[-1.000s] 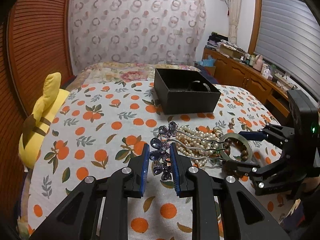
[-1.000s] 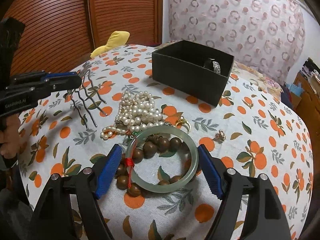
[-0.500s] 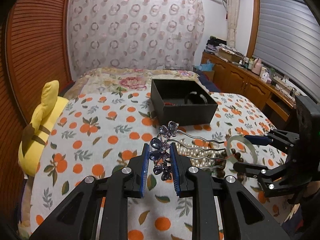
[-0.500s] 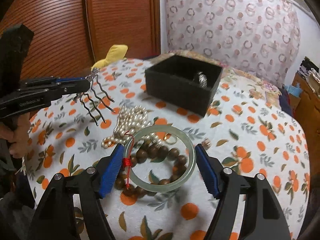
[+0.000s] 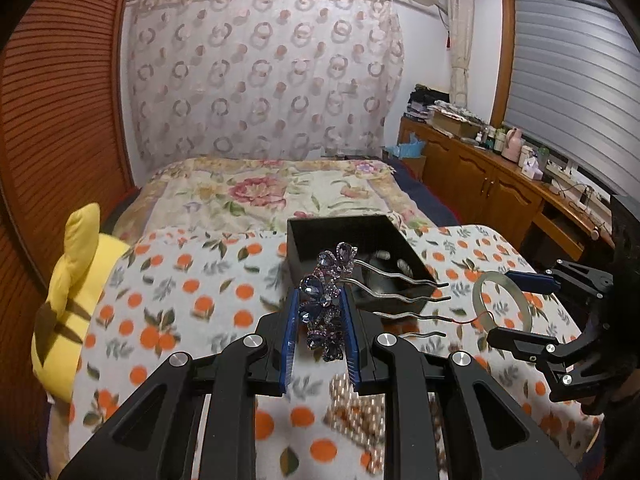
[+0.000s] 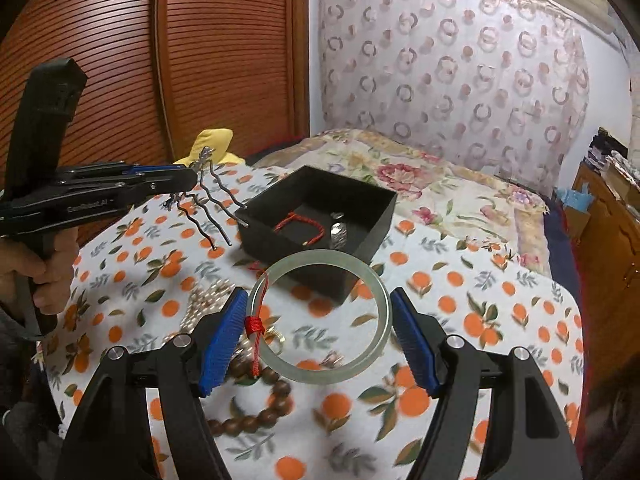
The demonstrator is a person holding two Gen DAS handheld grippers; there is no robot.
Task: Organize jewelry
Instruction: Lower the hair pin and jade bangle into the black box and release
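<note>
My left gripper (image 5: 320, 320) is shut on a purple jewelled hair comb (image 5: 324, 304), whose metal prongs reach out over the near corner of the black box (image 5: 336, 220). My right gripper (image 6: 318, 312) is shut on a pale green bangle (image 6: 320, 375) with a red cord knot, held flat above the cloth just short of the box (image 6: 372, 248). In the box lie a red cord bracelet (image 6: 300, 224) and a silver piece (image 6: 339, 234). The left gripper (image 6: 192, 178) and comb (image 6: 208, 200) show at the left of the right wrist view.
Pearls (image 6: 200, 304), brown wooden beads (image 6: 256, 420) and a gold ring (image 6: 276, 338) lie on the orange-print cloth under the grippers. A yellow plush toy (image 5: 68, 300) sits at the left edge. A floral bed is behind the box, wooden cabinets to the right.
Both grippers have risen and moved toward the box. The bangle came up off the wooden beads, and the comb now hangs over the box corner.
</note>
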